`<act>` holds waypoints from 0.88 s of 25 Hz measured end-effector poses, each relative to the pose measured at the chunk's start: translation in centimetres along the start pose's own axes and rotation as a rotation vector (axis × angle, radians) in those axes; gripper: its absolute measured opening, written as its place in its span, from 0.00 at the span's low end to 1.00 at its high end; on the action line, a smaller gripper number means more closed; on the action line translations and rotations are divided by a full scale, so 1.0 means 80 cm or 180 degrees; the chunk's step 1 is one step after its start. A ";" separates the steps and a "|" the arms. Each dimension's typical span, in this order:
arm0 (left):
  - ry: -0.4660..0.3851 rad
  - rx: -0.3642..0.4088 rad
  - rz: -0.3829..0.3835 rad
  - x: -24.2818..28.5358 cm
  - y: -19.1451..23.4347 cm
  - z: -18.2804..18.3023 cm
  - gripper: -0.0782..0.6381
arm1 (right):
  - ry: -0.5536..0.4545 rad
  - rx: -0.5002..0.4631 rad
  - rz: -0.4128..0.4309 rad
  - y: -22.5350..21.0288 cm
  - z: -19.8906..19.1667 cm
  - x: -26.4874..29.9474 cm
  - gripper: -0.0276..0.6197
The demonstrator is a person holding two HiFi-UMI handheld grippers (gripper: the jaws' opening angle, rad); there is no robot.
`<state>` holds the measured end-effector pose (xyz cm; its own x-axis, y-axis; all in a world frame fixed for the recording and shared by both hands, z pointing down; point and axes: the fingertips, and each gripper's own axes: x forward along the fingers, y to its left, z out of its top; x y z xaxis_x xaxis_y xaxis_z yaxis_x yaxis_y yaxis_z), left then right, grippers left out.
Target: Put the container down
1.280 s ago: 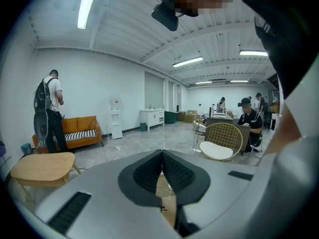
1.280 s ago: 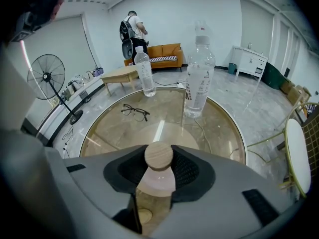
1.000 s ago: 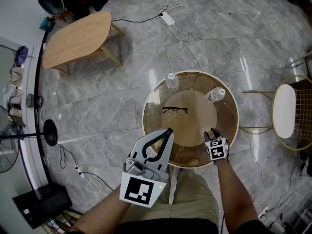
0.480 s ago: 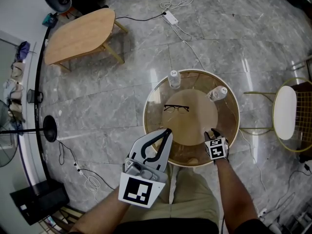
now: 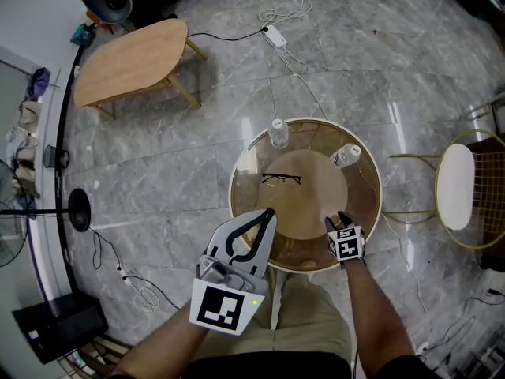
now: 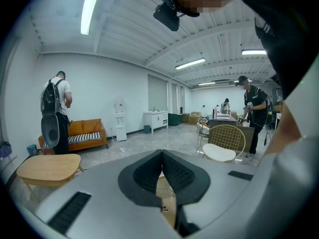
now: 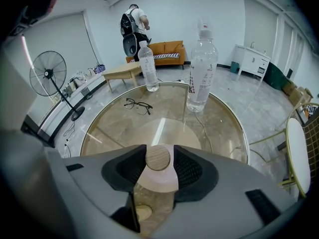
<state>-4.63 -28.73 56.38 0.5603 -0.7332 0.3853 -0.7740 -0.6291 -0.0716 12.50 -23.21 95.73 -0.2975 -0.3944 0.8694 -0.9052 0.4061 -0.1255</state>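
**Right gripper.** Your right gripper [image 7: 158, 159] sits at the lower centre of the right gripper view, tilted steeply down at the table [image 7: 219, 133]. Its jaws have just been opening and now stand wide. The container [image 7: 160, 179], a small white pot with a round wooden lid [image 7: 157, 158], stands between the two pads at their tips. White shows between the lid and the pad on the right of the frame. The pad on the left meets the lid's edge in the picture, and you cannot tell whether it touches. The container rests on the glass top, close to the near rim. In the head view this gripper [image 5: 335, 218] lies at the lower right of the round top.

**Left gripper.** Your left gripper [image 5: 271, 212] is at the lower centre-left of the head view, its tips at the near rim of the table. In the left gripper view [image 6: 162, 153] its jaws meet tip to tip, with nothing between them.

**Beyond the container.**
- A pair of spectacles [image 7: 138, 105] lies on the glass, left of centre.
- A clear bottle [image 7: 201, 71] stands upright, right of centre.
- A second bottle [image 7: 148, 66] stands upright near the far rim.
- A wooden low table [image 5: 130, 61] occupies the upper left of the head view.
- A white-seated chair [image 5: 458, 184] is at its right edge.
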 end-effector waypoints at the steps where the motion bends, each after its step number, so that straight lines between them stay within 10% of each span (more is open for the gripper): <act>1: -0.0016 0.0024 0.0000 -0.001 0.000 0.005 0.13 | -0.0019 -0.0038 -0.0001 0.000 0.003 -0.005 0.33; 22: -0.0420 -0.0327 0.0280 -0.045 -0.011 0.086 0.13 | -0.0526 -0.0540 0.0176 0.036 0.072 -0.149 0.06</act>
<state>-3.96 -27.29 48.74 0.5178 -0.8159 0.2573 -0.8439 -0.5365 -0.0028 11.68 -22.10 82.20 -0.4034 -0.4916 0.7717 -0.8263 0.5581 -0.0764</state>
